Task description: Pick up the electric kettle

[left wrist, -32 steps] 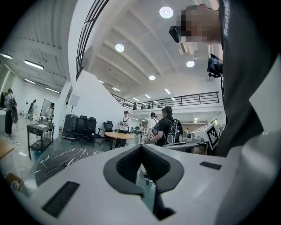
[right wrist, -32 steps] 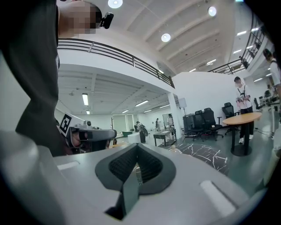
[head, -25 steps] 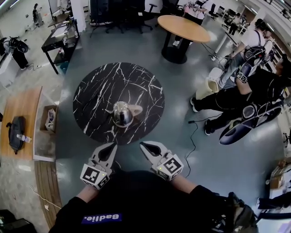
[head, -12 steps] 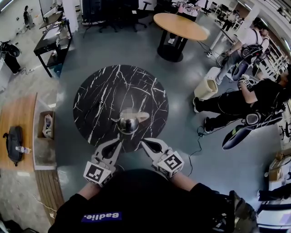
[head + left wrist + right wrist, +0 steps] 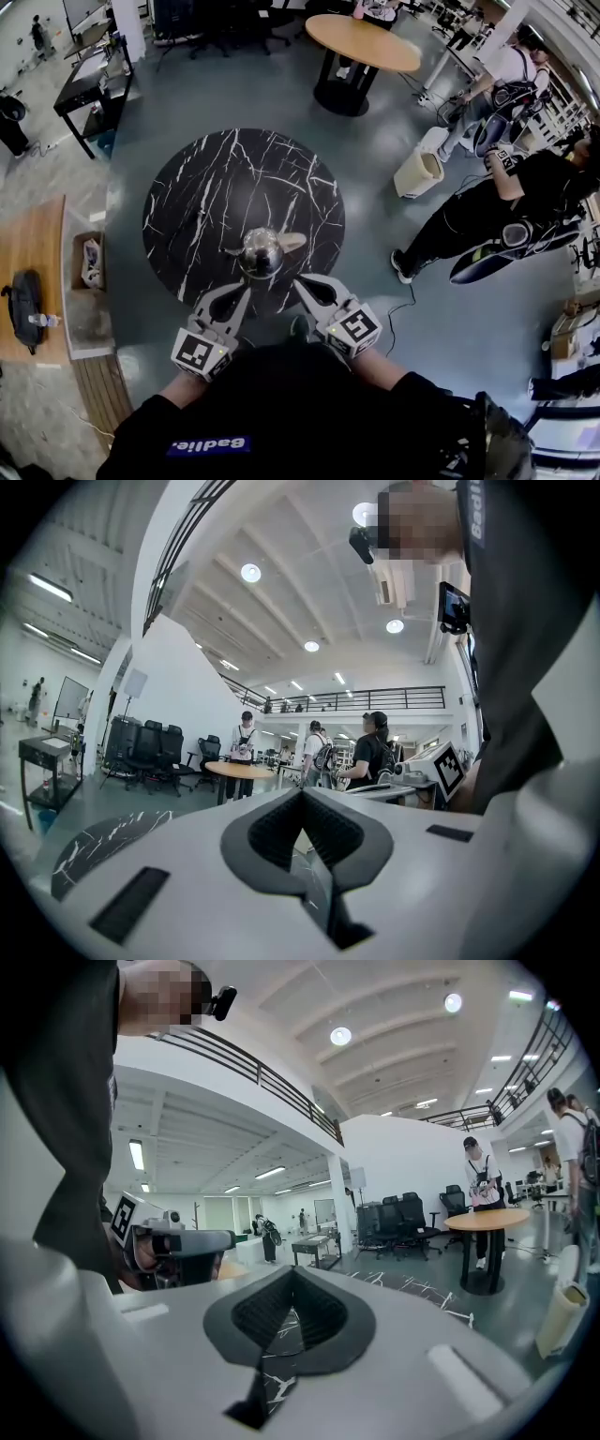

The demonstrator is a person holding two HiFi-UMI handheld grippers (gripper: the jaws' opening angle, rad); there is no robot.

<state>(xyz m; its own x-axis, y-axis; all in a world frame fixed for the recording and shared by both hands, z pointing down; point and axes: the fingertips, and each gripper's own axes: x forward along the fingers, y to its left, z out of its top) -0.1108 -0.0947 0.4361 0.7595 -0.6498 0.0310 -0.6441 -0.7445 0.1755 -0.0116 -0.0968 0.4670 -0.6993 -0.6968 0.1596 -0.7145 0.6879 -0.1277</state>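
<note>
Kettle (image 5: 262, 251) stands just ahead — between left tool (image 5: 245, 290) and right tool (image 5: 299, 279).

The kettle (image 5: 260, 253) is a small rounded one with a shiny chrome body, seen from above as a bright dome that mirrors the room. It stands upright. A pale beige part juts from its side toward the right and slightly far; whether this is the handle or the spout cannot be told. It stands on the round black table (image 5: 206, 187) with white veins, close to the near edge and a little right of centre.
</note>
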